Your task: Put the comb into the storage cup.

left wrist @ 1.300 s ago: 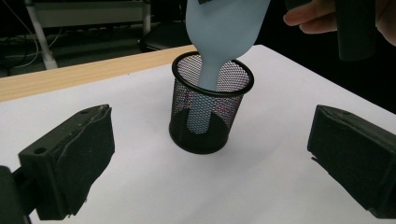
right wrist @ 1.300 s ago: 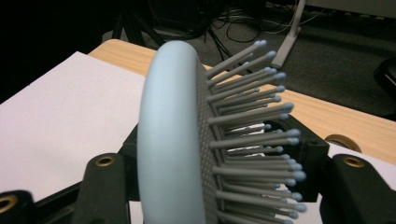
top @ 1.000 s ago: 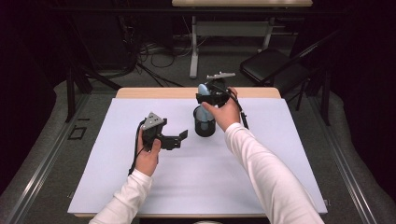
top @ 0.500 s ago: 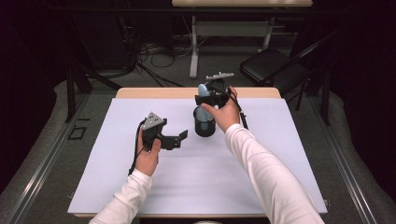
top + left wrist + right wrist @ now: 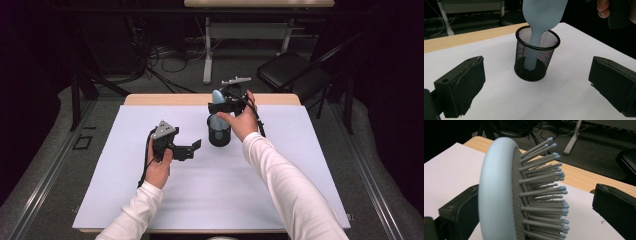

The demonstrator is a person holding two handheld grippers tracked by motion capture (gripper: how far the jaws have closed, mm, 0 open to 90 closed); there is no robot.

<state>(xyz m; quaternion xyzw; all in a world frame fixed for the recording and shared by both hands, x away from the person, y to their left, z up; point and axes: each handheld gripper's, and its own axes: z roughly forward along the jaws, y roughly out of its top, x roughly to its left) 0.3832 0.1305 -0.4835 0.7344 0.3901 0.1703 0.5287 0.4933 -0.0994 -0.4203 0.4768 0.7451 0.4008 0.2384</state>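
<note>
The brush [image 5: 216, 100] stands handle-down in the mesh cup [image 5: 219, 134], its long axis near upright and leaning a little, the paddle head sticking out above the rim. The right claw [image 5: 220, 104] sits at that head — its jaws have just been opening and now stand apart, the head between them. In the right gripper view the head's rounded back [image 5: 496, 195] lies close against the one jaw while the bristles point at the other with a clear gap, so I judge the brush let go and resting on the cup's rim. The next move turns on lifting that claw straight up, clear of the head, without tipping the cup. The left claw [image 5: 189, 148] waits with jaws wide apart on the tabletop [image 5: 280, 200], the cup ahead of it and apart. Nothing but the brush handle [image 5: 532, 56] is in the cup.
</note>
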